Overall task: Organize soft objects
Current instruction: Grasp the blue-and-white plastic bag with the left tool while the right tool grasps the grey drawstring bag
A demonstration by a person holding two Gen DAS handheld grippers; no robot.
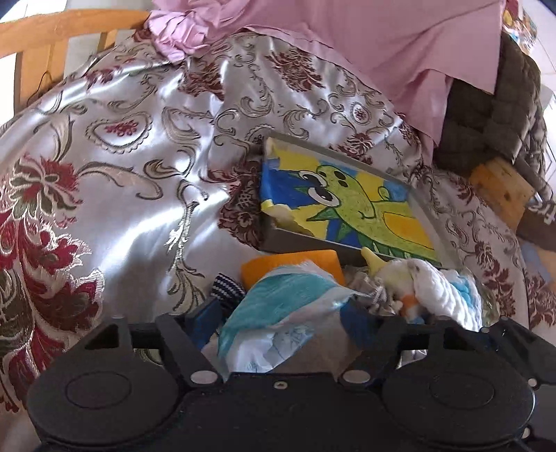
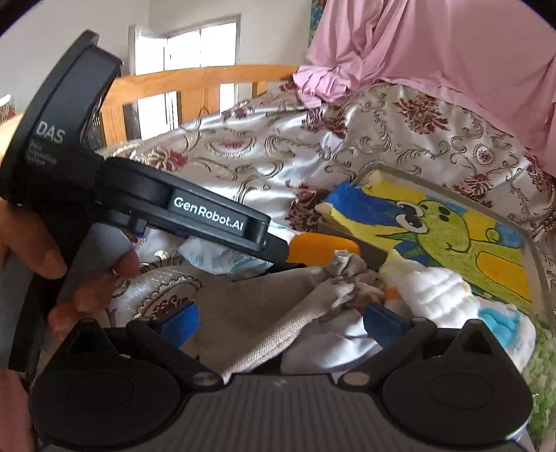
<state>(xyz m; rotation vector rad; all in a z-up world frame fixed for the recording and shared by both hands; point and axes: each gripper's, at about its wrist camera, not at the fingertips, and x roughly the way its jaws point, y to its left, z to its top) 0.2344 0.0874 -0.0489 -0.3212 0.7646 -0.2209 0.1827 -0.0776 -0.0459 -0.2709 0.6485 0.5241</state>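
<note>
Left wrist view. Left gripper (image 1: 281, 320) low over a heap of soft things on a satin floral bedspread (image 1: 114, 139). Jaws stand wide apart; a crumpled blue-and-white cloth (image 1: 274, 313) bulges up between them, but no pad is seen pressing on it, so I judge nothing held. Just beyond: an orange sponge-like block (image 1: 295, 264), a dark striped knit piece (image 1: 227, 290), a white plush toy with a yellow beak (image 1: 417, 278). Behind the heap lies a grey tray (image 1: 399, 167) holding a crayon picture of a green creature. Pink fabric (image 1: 382, 45) draped at the back; wooden bed rail (image 1: 69, 24) upper left.

Right wrist view. Right gripper (image 2: 278, 323) also spread wide, blue pads on either side of a beige cloth (image 2: 264, 313) that runs up between them, bunched at its far end. Pads look apart from the cloth; no grip that I can confirm. The left gripper (image 2: 278, 250) crosses from the left, its tip near the orange block (image 2: 323, 248); a bare hand (image 2: 41, 250) holds its handle. White plush (image 2: 431, 288) lies at the tray's near edge.

Progress, as judged: early. Soft items lie jumbled in one pile; nothing looks folded, sorted or set apart. All sorting remains.
</note>
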